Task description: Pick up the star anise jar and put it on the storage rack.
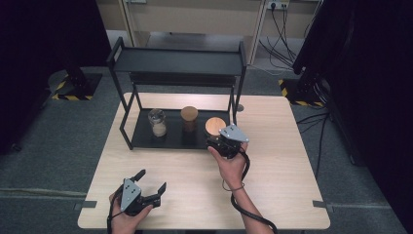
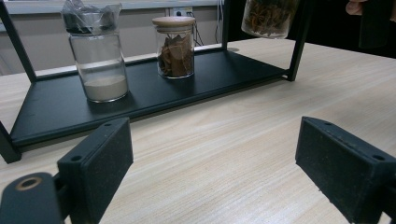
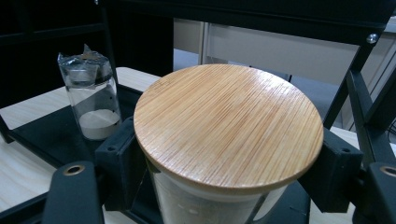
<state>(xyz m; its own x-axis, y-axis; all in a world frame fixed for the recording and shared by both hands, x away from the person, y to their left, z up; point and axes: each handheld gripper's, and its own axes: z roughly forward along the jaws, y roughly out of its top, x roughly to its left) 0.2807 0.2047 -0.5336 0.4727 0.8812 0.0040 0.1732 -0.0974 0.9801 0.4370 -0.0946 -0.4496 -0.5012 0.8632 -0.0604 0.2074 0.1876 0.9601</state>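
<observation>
Your right tool (image 1: 217,141) is pinching the jar with the wooden lid (image 1: 215,126), its two black pads pressed against the glass just under the lid, as the right gripper view shows (image 3: 229,126). That jar sits at the 3 o'clock end of the black rack's (image 1: 141,141) lower tray, close to the rack's front right post. In the left gripper view its base looks raised off the tray, with dark star-shaped spice inside (image 2: 268,16).

Your left tool (image 1: 151,183) rests low over the bench (image 1: 282,170) at about 7 o'clock, jaws spread wide with only bare wood between them; its pads (image 2: 100,163) frame open bench top.

The bench is pale wood with a fine straight grain, its corners rounded, and small grey tabs show at its near edges. The rack stands at 12 o'clock on it, a black metal frame with a flat upper shelf. On the tray, the foil-capped jar (image 1: 158,122) with pale powder in its bottom stands toward 9 o'clock, and the brown-lidded jar (image 1: 189,118) of brown pieces stands in the middle, well apart from each other.

Around the bench lies grey carpet. Dark curtains hang at 9 and 3 o'clock, with black stand bases marked in yellow and black stripes at 10 and 2 o'clock. Cables (image 1: 282,39) trail from a wall socket at 1 o'clock.
</observation>
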